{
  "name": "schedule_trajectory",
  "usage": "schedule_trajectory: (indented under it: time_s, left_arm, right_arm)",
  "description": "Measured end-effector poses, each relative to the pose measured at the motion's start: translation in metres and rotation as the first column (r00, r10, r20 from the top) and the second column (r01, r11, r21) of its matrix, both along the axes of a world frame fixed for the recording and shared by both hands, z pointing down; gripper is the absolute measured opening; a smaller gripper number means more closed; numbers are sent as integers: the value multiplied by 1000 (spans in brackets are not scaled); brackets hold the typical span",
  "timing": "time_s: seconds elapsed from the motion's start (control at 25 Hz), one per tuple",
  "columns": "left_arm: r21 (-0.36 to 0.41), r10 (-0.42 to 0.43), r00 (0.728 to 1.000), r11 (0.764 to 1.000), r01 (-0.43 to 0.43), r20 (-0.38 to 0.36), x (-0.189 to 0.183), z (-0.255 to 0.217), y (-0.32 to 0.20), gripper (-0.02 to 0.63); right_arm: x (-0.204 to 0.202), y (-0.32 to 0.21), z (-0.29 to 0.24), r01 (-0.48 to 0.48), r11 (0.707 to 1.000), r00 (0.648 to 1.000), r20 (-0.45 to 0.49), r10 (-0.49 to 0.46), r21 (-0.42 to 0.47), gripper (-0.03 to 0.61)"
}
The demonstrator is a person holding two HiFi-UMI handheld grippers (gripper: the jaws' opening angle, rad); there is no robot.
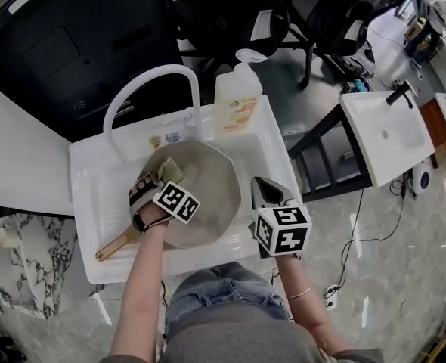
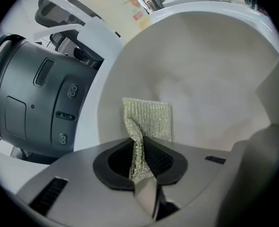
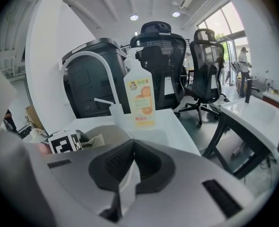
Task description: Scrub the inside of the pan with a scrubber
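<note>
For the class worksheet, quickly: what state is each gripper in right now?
Left gripper: closed on the scrubber, over the inside of the pan.
Right gripper: closed, nothing between its jaws.

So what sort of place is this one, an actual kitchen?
Probably an office or lab space, not a home kitchen: the white sink unit stands close to office chairs, with a large black machine behind it and a second basin nearby.
</note>
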State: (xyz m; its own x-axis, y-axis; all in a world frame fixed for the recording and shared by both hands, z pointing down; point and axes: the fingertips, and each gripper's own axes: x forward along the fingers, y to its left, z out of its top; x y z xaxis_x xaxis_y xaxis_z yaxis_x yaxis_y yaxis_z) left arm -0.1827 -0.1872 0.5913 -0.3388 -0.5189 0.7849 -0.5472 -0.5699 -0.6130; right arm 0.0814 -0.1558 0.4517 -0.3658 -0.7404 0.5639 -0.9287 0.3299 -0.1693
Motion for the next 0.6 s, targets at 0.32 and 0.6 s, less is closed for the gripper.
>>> schedule_trajectory:
  time_s: [0.32, 0.6]
  left_arm:
    - [118, 4, 1000, 993, -7, 22, -12, -40, 7, 67]
    - [193, 14, 995, 981, 5, -97, -6, -73, 29, 67]
  right_arm:
    - [-21, 12, 2, 53, 999, 999, -1, -53, -8, 11]
    - [-38, 31, 7, 101, 995, 995, -8, -102, -22, 11]
